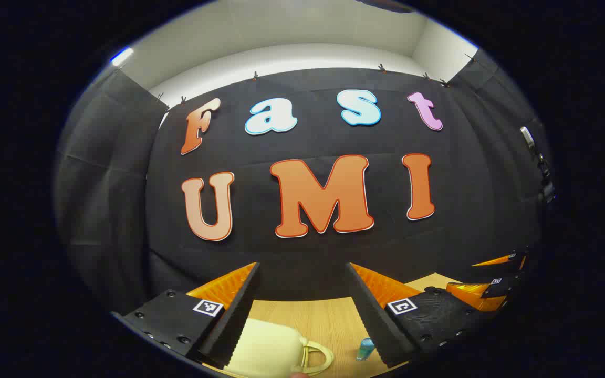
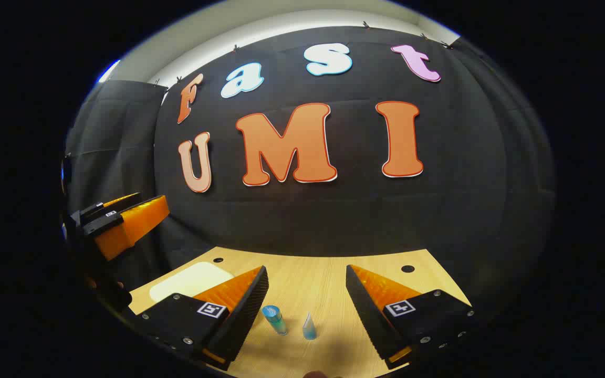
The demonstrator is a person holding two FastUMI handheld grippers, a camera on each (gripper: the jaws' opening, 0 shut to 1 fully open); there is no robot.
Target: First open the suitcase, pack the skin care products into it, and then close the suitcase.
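Lying closed on the table [image 2: 334, 273], the suitcase [image 1: 268, 349] is flanked by both grippers [image 1: 302, 310] [image 2: 308, 310], held wide open and empty.

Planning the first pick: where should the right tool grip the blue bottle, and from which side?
Grip the bottle around its mid-body, coming down from above and in front. In the right gripper view it stands upright on the table, slim and round, between the open fingers of the right tool. The tube stands just beside it, so keep the far finger between the two.

Suitcase [image 1: 271, 352], seemingly shut, partly behind fingers [image 1: 234, 310].
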